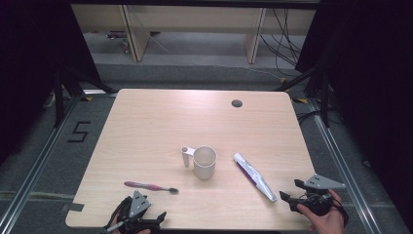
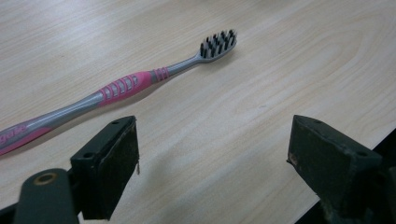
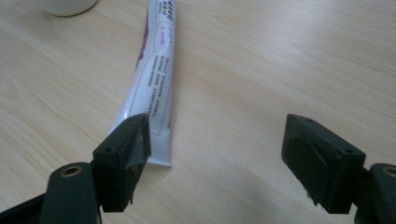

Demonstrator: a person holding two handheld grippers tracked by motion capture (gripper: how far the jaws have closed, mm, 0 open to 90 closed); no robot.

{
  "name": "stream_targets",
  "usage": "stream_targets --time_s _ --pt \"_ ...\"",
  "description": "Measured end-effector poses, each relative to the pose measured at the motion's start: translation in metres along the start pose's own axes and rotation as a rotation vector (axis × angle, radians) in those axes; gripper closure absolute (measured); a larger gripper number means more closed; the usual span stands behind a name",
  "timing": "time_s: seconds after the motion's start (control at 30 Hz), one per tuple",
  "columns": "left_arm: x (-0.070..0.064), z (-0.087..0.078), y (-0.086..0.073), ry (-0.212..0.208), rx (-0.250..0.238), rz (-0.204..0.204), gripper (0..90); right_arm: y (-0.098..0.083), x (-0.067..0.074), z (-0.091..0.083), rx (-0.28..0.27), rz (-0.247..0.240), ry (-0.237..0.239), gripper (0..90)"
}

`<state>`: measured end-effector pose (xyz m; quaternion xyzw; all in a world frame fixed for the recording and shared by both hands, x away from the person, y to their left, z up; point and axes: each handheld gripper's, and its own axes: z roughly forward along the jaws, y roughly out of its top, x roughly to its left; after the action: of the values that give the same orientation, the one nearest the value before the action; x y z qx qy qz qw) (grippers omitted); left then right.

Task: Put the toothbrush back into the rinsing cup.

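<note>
A pink and grey toothbrush (image 1: 151, 186) lies flat on the wooden table (image 1: 160, 122), bristles to the right. My left gripper (image 1: 146, 209) rests near the front edge just behind it, open and empty. In the left gripper view the toothbrush (image 2: 126, 86) lies beyond the gripper (image 2: 215, 140), apart from both jaws. A white toothpaste tube (image 1: 254, 176) lies slantwise right of a white handled cup (image 1: 205, 162). My right gripper (image 1: 290, 190) stands open by the tube's crimped end. In the right gripper view the tube (image 3: 156, 70) ends beside the left jaw of the gripper (image 3: 217, 135), with nothing between the pads.
A round cable hole (image 1: 236, 103) sits near the table's far edge. The cup's base (image 3: 70, 5) shows at the top left of the right gripper view. The front table edge runs close under both hands. Dark floor rails flank the table.
</note>
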<state>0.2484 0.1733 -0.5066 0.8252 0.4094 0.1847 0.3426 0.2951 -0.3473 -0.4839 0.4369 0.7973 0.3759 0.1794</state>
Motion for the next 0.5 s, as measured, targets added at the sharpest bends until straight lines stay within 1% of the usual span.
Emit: stream_targets --time_s 0.03,0.07,0.1,0.13,0.17,0.2,0.23,0.27,0.33,0.37,0.4,0.43,0.47,0.5 --pt "0.0005 -0.0011 0.0005 0.003 0.013 0.004 15.6 0.0000 0.0000 0.0000 -0.001 -0.001 0.000 24.7" --pt "0.0001 0.0006 0.0001 0.006 -0.006 -0.012 15.4 0.0000 -0.0001 -0.0003 -0.002 -0.005 -0.006 24.7" --pt "0.0000 -0.0004 0.0003 0.010 0.003 -0.003 15.3 0.0000 -0.0003 -0.0004 -0.004 -0.011 -0.013 24.7" --pt "0.0000 -0.0004 0.0003 0.010 0.003 -0.003 15.2 0.0000 -0.0003 -0.0004 -0.004 -0.011 -0.013 24.7" --pt "0.0000 -0.0006 0.0004 0.007 0.003 -0.003 15.2 0.0001 0.0001 -0.0001 -0.001 -0.002 -0.002 24.7" --pt "0.0002 -0.0006 0.0005 -0.002 -0.005 0.001 15.1 0.0002 0.0001 -0.0002 -0.001 -0.003 0.000 24.7" --pt "0.0002 -0.0006 0.0005 -0.002 -0.005 0.001 15.0 0.0002 0.0001 -0.0002 -0.001 -0.003 0.000 24.7" --pt "0.0001 -0.0002 0.0005 -0.005 -0.017 0.000 15.0 0.0002 -0.0001 -0.0004 -0.002 -0.008 -0.006 24.7" --pt "0.0008 -0.0009 0.0012 -0.007 -0.009 0.007 15.0 0.0001 0.0000 -0.0002 0.000 -0.004 -0.003 24.8" --pt "0.0011 -0.0010 0.0015 -0.003 -0.014 0.006 15.0 0.0001 0.0000 -0.0003 -0.001 -0.004 -0.003 24.7" --pt "0.0011 -0.0001 0.0018 0.010 -0.021 0.002 15.0 0.0002 0.0000 -0.0003 -0.002 -0.004 -0.004 24.7" --pt "0.0010 -0.0002 0.0023 -0.009 -0.029 -0.005 15.0 0.0002 -0.0001 -0.0004 -0.002 -0.004 -0.004 24.7" --pt "0.0032 -0.0021 0.0033 -0.004 -0.008 0.019 15.0 0.0002 -0.0001 -0.0004 -0.002 -0.003 -0.004 24.7" --pt "0.0030 -0.0007 0.0038 -0.001 -0.025 0.003 15.0 0.0001 -0.0001 -0.0004 -0.001 -0.001 -0.004 24.7"
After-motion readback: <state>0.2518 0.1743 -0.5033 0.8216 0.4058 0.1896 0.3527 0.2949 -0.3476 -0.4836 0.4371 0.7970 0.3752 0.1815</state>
